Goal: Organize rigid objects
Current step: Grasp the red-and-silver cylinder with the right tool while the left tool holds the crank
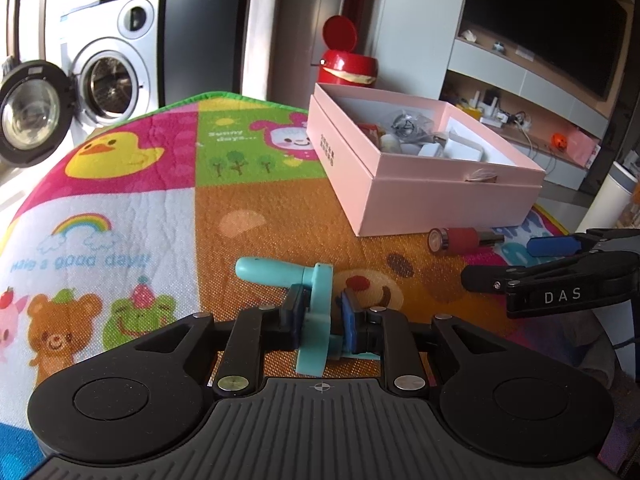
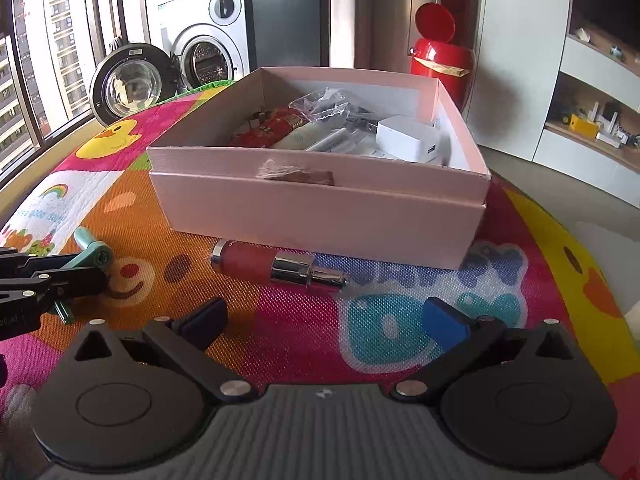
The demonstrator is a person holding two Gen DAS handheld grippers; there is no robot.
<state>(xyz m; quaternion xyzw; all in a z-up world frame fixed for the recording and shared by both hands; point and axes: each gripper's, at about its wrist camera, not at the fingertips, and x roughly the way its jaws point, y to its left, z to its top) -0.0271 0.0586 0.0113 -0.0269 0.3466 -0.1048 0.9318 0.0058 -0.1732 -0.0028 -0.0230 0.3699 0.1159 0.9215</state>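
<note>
Pink box point(image 2: 320, 216) holds white charger point(image 2: 408, 138), plastic bag, red packet. Left gripper point(image 1: 322, 316) clamps teal crank point(image 1: 316, 300). Right gripper point(image 2: 324, 320) spread wide, red tube point(image 2: 276, 266) just ahead.

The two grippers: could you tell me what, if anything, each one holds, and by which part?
The left gripper is shut on the teal crank handle, gripping its flat arm below the knob. The right gripper is open and holds nothing.

pink box point(image 1: 400, 184) lettering unreadable, crank point(image 1: 316, 304) base hidden
</note>
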